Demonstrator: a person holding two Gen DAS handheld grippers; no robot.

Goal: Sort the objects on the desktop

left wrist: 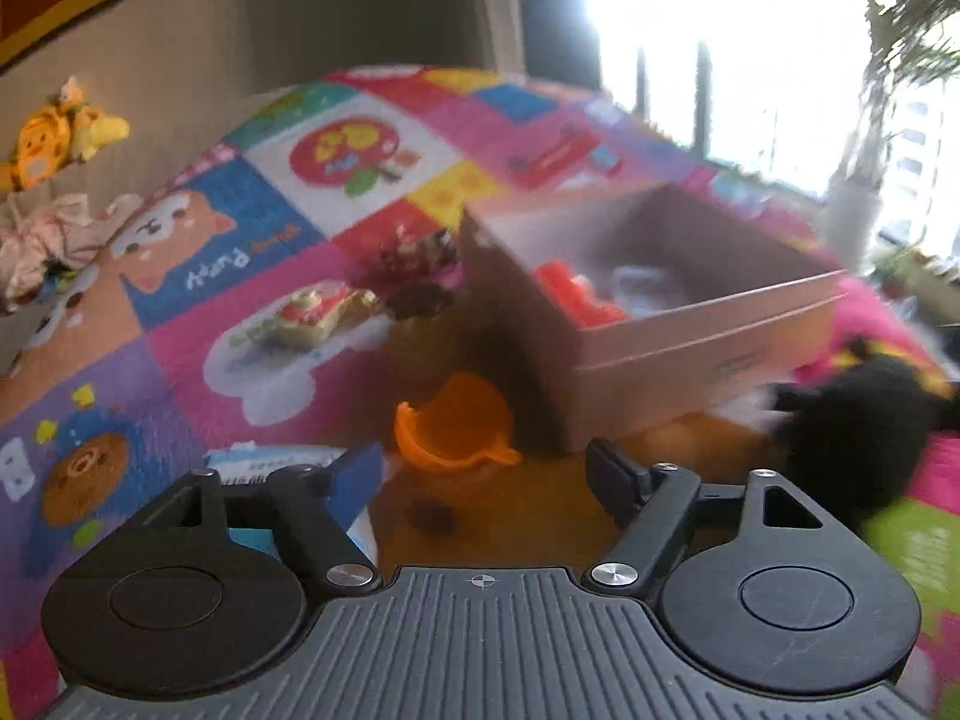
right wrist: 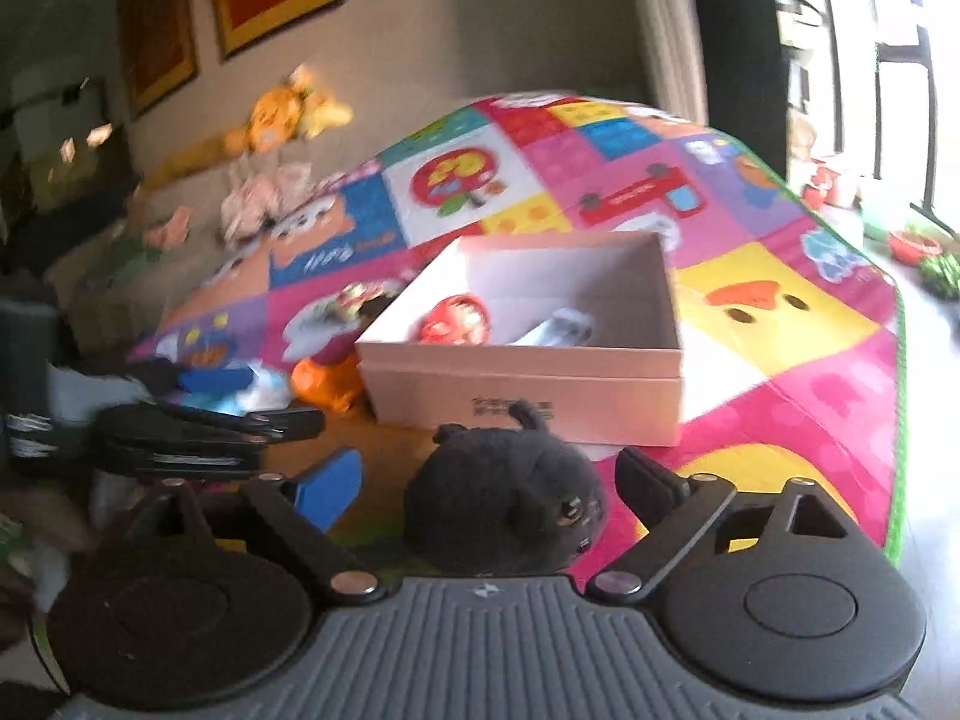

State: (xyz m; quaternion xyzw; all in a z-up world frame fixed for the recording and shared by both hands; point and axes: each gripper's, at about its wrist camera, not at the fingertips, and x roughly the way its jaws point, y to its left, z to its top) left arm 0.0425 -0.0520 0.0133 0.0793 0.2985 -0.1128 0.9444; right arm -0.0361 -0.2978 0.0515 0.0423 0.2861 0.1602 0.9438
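Plush toy [right wrist: 507, 504], black and round, lay between the parted jaws of the right gripper [right wrist: 489, 489], closer to the right jaw than the left, neither finger touching it as far as the blur allowed. It had no clear long axis; it read as a ball with a small ear or tail poking up on the far side. Straight beyond the jaws, just past the toy, stood the pink box [right wrist: 528, 372], open-topped, already holding a red item [right wrist: 456, 318] and a pale item [right wrist: 561, 327].

Going left to right from the left gripper [left wrist: 486, 468]: a blue-and-white packet [left wrist: 270, 459] sat under and just outside the left jaw, partly covered by it. An orange cup [left wrist: 450, 426] lay on its side just ahead of the gap, slightly left of centre. The box corner rose ahead and to the right. The black toy [left wrist: 858, 426] sat well outside the right jaw, cut by the frame edge. These jaws were spread wide and held nothing.

My judgement: the right hand was far nearer the toy, and closing those jaws would be the next call, then a short lift forward over the box wall. The left hand was better placed for the cup.

Both views were smeared by motion. The small objects [left wrist: 318, 312] beyond the cup, on the play mat [left wrist: 180, 360], could not be identified, and the toy's underside was hidden by the gripper body
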